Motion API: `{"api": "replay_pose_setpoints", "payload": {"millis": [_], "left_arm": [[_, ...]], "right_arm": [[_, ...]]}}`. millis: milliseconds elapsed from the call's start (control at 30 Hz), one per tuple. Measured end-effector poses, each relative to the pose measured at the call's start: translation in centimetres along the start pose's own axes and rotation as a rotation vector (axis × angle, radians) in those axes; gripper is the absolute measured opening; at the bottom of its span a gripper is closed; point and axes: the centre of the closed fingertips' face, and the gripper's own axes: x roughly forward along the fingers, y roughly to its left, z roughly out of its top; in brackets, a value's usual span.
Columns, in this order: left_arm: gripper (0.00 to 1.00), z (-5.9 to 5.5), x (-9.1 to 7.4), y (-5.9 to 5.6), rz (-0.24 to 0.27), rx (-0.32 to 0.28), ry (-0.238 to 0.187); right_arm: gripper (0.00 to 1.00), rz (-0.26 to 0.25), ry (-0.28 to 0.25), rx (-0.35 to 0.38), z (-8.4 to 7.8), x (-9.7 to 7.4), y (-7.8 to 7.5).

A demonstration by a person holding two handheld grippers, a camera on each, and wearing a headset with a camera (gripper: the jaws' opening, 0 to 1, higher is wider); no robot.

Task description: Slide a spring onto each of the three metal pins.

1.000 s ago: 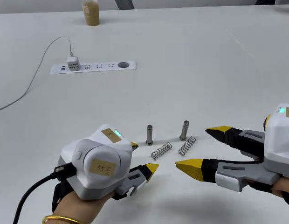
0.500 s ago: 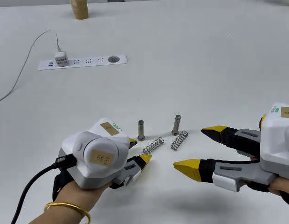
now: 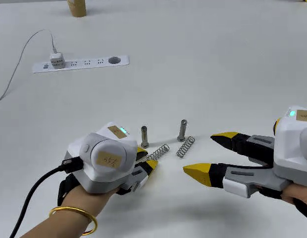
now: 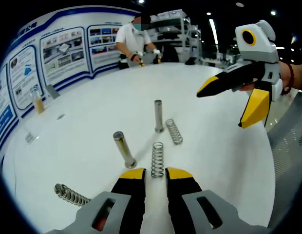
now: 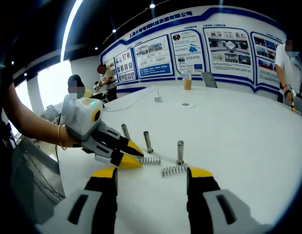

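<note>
The left gripper (image 4: 156, 173) is held low over the white bench (image 3: 218, 74), its yellow-tipped jaws narrowed to a slim gap. The near end of a lying spring (image 4: 157, 158) is seen right at the mouth of that gap. A sliver of bench is visible beside the spring, so it is not clamped. Just left of this spring, 1 metal pin (image 4: 123, 148) is stood upright on its base, bare. Further ahead a 2nd pin (image 4: 158, 115) is stood upright, also bare, and a 2nd spring (image 4: 173, 130) is laid on the bench just beside its foot. A 3rd spring (image 4: 69, 194) is seen at the lower left of the left gripper view; whether a pin is inside it cannot be told. The right gripper (image 3: 207, 153) is held to the right of the 2 lying springs, near them but apart, with its jaws spread wide and nothing between them. Farther back on the bench, a white power strip (image 3: 79, 63) is laid with a charger (image 3: 56, 60) plugged in.
</note>
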Motion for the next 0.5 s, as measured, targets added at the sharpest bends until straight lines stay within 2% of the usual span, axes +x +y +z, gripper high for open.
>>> {"api": "replay_pose_setpoints", "payload": {"millis": [133,500], "left_arm": [[0.14,-0.24,0.14,-0.07,-0.01,0.008,0.014],[0.11,-0.16,0.32,-0.2,-0.013,0.006,0.008]], "right_arm": [[0.57,0.001,0.002,0.007,-0.14,0.0,0.04],[0.56,-0.019,0.002,0.023,-0.15,-0.18,-0.41]]}}
